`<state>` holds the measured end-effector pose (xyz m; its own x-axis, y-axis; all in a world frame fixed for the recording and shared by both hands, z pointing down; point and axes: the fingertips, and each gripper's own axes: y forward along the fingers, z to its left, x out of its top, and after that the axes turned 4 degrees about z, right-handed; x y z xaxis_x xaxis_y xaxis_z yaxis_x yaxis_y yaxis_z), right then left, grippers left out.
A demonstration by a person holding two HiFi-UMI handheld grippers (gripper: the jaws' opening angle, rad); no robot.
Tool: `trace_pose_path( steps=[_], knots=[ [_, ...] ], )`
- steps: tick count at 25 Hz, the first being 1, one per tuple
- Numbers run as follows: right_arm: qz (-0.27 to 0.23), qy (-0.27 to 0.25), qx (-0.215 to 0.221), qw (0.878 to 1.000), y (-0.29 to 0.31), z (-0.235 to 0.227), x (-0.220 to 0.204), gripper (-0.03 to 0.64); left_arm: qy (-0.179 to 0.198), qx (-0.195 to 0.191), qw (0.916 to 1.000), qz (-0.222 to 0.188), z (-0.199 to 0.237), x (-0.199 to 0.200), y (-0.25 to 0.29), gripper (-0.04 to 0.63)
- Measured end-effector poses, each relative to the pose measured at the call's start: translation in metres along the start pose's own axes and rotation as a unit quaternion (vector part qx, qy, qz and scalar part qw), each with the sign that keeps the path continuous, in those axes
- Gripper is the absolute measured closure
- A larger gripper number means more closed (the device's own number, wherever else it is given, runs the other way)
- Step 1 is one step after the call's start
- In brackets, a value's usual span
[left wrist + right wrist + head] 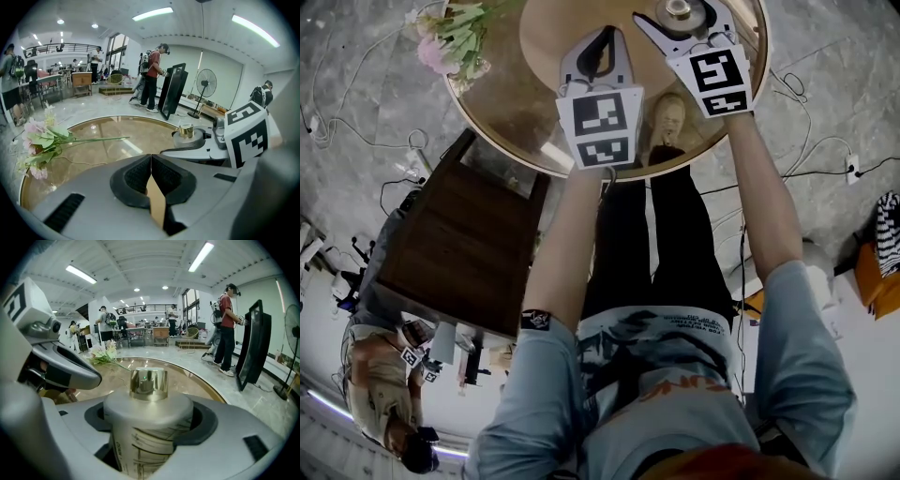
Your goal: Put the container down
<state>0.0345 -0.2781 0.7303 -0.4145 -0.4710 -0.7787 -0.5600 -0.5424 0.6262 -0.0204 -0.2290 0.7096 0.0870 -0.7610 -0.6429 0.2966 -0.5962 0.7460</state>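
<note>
The container (146,439) is a cream cylinder with printed lines and a gold cap (148,383). My right gripper (150,420) is shut on its body and holds it upright above the round glass table (502,103). In the head view the right gripper (680,21) is at the table's far side, with the gold cap (679,8) showing between its jaws. My left gripper (600,54) is beside it on the left, shut, with nothing between its pads (136,176). From the left gripper view the container (186,131) appears to the right.
Pink flowers (450,37) with long green stems lie at the table's left rim. A dark wooden cabinet (464,244) stands on the floor beside the table. Cables (356,122) run over the marble floor. Another person (384,394) stands lower left. A fan (205,84) and a black panel (171,89) stand behind.
</note>
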Motion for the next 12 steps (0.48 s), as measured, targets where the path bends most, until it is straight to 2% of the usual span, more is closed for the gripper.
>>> trace_pose_path(
  steps=[5, 9, 12],
  knots=[
    [0.003, -0.018, 0.004, 1.000, -0.002, 0.002, -0.001, 0.255, 0.001, 0.000, 1.0000, 0.002, -0.002, -0.002, -0.002, 0.566],
    [0.031, -0.075, 0.011, 0.997, -0.007, 0.009, -0.009, 0.256, -0.002, 0.001, 1.0000, 0.006, -0.003, -0.006, -0.004, 0.566],
    [0.048, -0.080, 0.009, 0.996, -0.015, 0.009, -0.021, 0.256, 0.003, -0.002, 1.0000, 0.008, -0.005, -0.009, -0.006, 0.566]
  ],
)
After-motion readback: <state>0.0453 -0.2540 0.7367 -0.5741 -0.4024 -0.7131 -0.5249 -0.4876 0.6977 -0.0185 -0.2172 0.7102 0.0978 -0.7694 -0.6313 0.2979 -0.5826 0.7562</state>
